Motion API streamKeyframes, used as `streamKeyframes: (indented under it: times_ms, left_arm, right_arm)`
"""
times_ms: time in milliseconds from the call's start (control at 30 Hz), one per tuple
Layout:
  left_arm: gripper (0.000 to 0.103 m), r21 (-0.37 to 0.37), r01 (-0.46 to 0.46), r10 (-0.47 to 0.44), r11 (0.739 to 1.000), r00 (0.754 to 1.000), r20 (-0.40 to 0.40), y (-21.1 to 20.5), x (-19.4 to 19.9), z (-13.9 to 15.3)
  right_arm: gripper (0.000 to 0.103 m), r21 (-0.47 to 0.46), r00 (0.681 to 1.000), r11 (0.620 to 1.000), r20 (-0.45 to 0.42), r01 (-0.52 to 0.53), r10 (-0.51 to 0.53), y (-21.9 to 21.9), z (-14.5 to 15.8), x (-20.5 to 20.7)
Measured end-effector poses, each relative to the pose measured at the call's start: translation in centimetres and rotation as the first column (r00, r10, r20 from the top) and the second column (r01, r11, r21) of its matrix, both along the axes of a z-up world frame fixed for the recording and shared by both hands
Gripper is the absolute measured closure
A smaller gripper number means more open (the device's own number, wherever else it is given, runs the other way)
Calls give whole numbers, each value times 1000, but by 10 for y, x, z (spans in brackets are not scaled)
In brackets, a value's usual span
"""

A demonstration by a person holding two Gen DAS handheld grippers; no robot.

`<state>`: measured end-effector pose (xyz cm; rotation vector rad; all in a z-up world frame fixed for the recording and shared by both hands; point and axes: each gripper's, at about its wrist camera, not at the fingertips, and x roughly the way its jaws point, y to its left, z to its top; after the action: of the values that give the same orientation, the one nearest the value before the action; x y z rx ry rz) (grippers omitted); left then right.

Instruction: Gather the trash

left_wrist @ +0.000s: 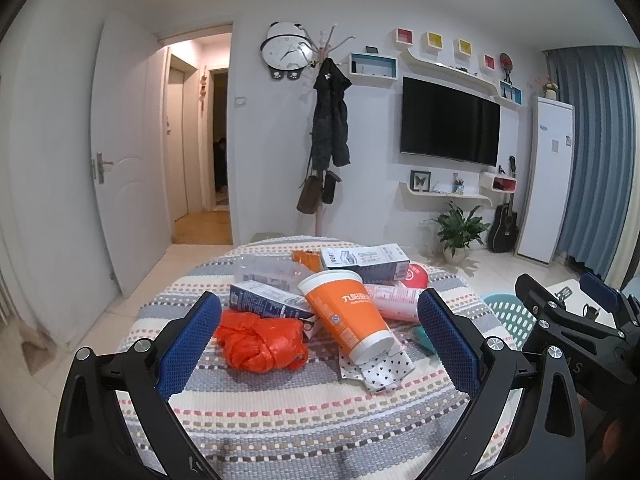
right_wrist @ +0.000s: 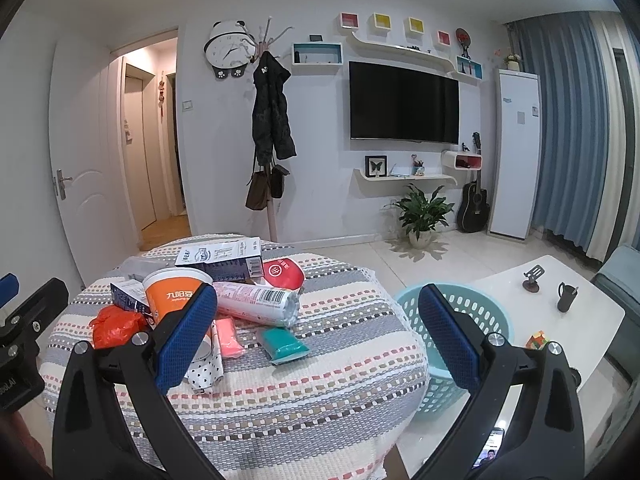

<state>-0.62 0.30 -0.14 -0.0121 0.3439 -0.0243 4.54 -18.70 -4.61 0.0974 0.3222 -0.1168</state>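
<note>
A pile of trash lies on a round table with a striped cloth (left_wrist: 280,412). It holds an orange paper cup (left_wrist: 344,314) on its side, a crumpled orange plastic bag (left_wrist: 260,340), milk cartons (left_wrist: 366,260), a pink-white wrapper (right_wrist: 256,300), a red lid (right_wrist: 282,272), a teal packet (right_wrist: 284,344) and a pink packet (right_wrist: 229,337). My left gripper (left_wrist: 320,336) is open, its fingers either side of the bag and cup, above the table. My right gripper (right_wrist: 320,332) is open above the table near the teal packet. A teal basket (right_wrist: 460,320) stands right of the table.
A white low table (right_wrist: 580,320) with a dark mug and small items stands at the right. A phone (right_wrist: 490,452) lies low by the basket. A coat rack, potted plant, guitar and wall TV are at the far wall.
</note>
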Motion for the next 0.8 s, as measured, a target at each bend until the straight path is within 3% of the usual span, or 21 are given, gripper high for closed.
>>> streamKeyframes:
  times_ms: [800]
  left_arm:
    - [8, 2, 1, -1, 1000, 1000, -7, -4, -1, -5]
  right_arm:
    - [7, -28, 1000, 1000, 1, -12, 12, 7, -1, -2]
